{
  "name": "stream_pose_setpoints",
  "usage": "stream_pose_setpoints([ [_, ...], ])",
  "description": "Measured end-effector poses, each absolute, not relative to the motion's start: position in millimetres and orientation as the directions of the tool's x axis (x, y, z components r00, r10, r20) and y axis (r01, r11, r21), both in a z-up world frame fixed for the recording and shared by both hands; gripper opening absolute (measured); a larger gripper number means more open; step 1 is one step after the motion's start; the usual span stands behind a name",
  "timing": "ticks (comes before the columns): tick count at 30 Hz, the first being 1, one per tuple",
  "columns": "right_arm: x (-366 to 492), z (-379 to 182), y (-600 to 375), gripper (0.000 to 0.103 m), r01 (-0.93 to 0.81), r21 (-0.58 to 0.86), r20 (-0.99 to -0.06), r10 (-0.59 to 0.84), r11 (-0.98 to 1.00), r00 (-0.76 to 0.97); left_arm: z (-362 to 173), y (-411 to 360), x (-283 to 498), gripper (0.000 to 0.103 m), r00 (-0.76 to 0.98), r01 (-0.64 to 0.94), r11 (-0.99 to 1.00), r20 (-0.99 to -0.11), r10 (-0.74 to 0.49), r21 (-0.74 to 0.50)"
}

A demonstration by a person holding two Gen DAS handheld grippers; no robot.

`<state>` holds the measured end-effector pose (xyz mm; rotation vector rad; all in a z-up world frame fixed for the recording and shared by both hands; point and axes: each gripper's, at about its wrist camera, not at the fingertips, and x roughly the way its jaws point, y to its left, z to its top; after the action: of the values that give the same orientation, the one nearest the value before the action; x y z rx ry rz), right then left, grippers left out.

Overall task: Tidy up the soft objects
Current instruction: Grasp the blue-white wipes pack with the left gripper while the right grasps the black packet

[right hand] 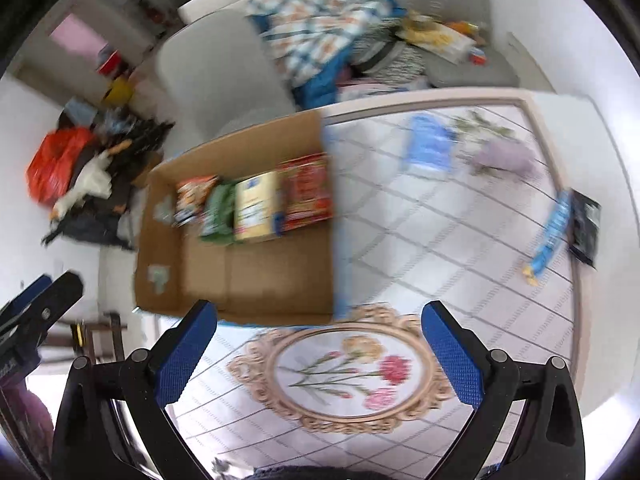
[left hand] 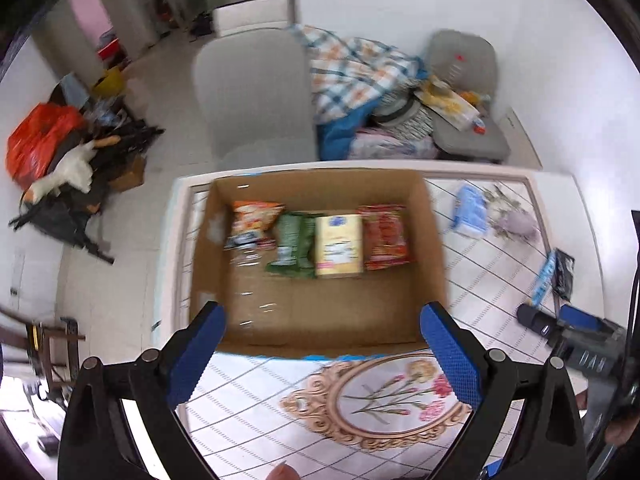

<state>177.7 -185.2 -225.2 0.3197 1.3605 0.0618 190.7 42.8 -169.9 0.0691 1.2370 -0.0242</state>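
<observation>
An open cardboard box stands on the table. At its far side lie an orange snack bag, a green bag, a cream-yellow pack and a red pack. On the table to the right lie a blue soft pack, a lilac soft item and a blue-and-black packet. My left gripper is open and empty above the box's near edge. My right gripper is open and empty over the table.
The table has a white tiled cloth with a flower medallion. Behind it stand a grey chair, a chair with a checked blanket and a grey seat with clutter. Bags lie on the floor at left.
</observation>
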Motion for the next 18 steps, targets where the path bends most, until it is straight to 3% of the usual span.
stream_pose_setpoints([
  [10,172.4,-273.7,-413.9,0.103,0.482,0.147,-0.984,0.081,0.864,0.156,-243.3,-132.4,271.3,0.1,0.162,0.268,0.964,-0.986,-0.042,0.003],
  [18,191.7,-335.5,-540.6,0.103,0.618,0.106,-0.994,0.074,0.779,0.076,-339.6,-222.3,350.3,0.1,0.055,0.326,0.943,-0.997,0.054,0.069],
])
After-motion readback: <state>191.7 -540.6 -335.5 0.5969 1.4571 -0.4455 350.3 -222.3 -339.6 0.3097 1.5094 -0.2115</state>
